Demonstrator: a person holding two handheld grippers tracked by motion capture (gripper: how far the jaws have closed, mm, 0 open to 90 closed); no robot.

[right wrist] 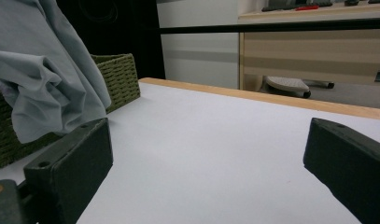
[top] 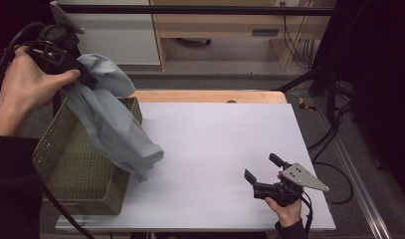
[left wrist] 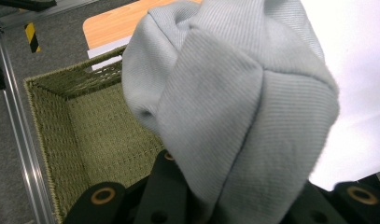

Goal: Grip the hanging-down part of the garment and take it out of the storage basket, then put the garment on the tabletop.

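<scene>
A pale grey-blue cloth (top: 110, 119) hangs from my left gripper (top: 85, 79), which is shut on its top and held high above the left side of the table. The cloth's lower end (top: 143, 159) droops over the right wall of a green woven basket (top: 78, 169). In the left gripper view the bunched cloth (left wrist: 234, 107) sits between the jaws, with the basket (left wrist: 99, 135) below. My right gripper (top: 262, 169) rests low over the table's front right, open and holding nothing. In the right gripper view the cloth (right wrist: 43, 74) and basket (right wrist: 117, 79) lie off to the left.
The table has a white top (top: 215, 149) and a wooden far edge (top: 205, 95). Behind it stand light wooden furniture (top: 225, 30) and a black bar (top: 190, 10). Cables and a dark stand (top: 334, 99) are at the right.
</scene>
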